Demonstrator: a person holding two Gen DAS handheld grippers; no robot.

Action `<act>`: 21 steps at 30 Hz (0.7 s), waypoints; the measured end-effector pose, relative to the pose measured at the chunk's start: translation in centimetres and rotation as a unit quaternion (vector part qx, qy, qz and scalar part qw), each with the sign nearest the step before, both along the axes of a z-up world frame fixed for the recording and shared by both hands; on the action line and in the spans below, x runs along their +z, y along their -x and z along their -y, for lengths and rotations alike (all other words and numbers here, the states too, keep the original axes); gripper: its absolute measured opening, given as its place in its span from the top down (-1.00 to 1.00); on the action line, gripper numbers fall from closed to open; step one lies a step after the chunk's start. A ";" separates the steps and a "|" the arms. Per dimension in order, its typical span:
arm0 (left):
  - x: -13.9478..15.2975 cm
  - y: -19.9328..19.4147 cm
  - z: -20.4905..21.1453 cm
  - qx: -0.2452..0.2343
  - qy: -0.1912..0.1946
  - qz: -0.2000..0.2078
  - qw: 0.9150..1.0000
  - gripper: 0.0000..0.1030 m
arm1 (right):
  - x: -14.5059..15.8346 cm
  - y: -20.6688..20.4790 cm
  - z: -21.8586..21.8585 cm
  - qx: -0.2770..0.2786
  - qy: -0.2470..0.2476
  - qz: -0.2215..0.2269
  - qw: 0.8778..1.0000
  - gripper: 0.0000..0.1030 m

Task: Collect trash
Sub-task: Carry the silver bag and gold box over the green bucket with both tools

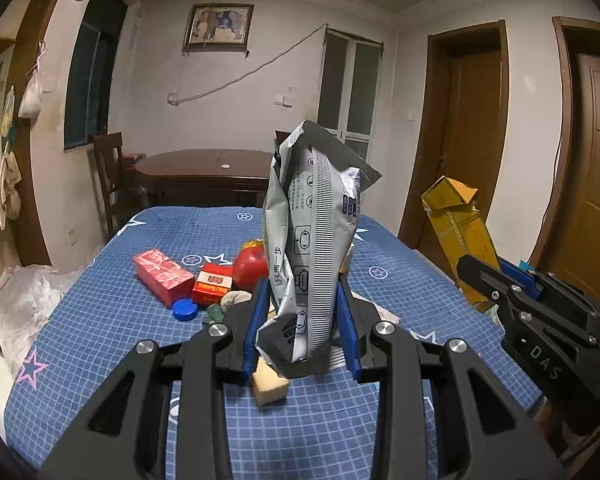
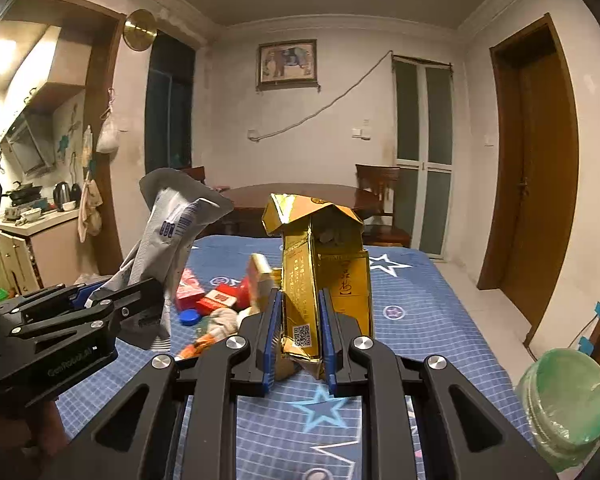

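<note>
In the left wrist view, my left gripper (image 1: 302, 284) is shut on a crumpled silver foil bag (image 1: 312, 220), which stands upright between the blue pads above the bed. My right gripper (image 1: 484, 270) shows at the right edge with a yellow carton (image 1: 456, 220) in it. In the right wrist view, the right gripper (image 2: 300, 294) is shut on that gold carton (image 2: 328, 272), whose top flap is folded open. The left gripper (image 2: 132, 288) and the foil bag (image 2: 172, 220) are at the left. More trash lies on the blue cloth: a red box (image 1: 162, 276), a red and white pack (image 1: 214, 284) and a blue cap (image 1: 185, 310).
The blue star-patterned cloth (image 1: 100, 340) covers a bed-like surface. A tan block (image 1: 270, 386) lies under the left fingers. A green-lined bin (image 2: 564, 396) stands at the lower right and a white plastic bag (image 1: 24, 300) at the left edge. A wooden table (image 1: 204, 164) and chairs stand behind.
</note>
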State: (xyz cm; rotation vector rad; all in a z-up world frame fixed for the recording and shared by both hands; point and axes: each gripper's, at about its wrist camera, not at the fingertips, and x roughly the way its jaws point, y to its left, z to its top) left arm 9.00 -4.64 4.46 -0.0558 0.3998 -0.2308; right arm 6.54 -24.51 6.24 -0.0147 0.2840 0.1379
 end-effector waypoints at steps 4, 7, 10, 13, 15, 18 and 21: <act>-0.2 -0.4 1.6 -0.009 -0.012 0.002 1.000 0.40 | 0.2 -0.3 2.2 -0.007 -0.002 0.003 1.000 0.62; 0.0 -1.3 3.3 -0.023 -0.019 0.007 1.000 0.40 | 0.7 -0.4 4.8 -0.022 -0.003 0.006 1.000 0.62; 0.4 -1.8 6.1 -0.048 -0.024 0.013 0.998 0.40 | 1.5 -0.2 8.8 -0.049 -0.003 0.009 0.999 0.62; 1.2 -2.6 9.8 -0.083 -0.028 0.022 0.996 0.40 | 2.5 0.0 14.1 -0.090 -0.002 0.007 0.996 0.62; 1.7 -3.2 12.7 -0.113 -0.030 0.023 0.993 0.39 | 3.2 0.1 18.3 -0.121 -0.003 -0.001 0.993 0.62; 1.6 -4.2 17.7 -0.169 -0.036 0.008 0.985 0.39 | 3.4 0.1 24.8 -0.161 -0.016 -0.025 0.986 0.62; 1.1 -5.3 22.5 -0.223 -0.043 -0.014 0.974 0.39 | 2.7 0.0 30.9 -0.197 -0.024 -0.059 0.978 0.62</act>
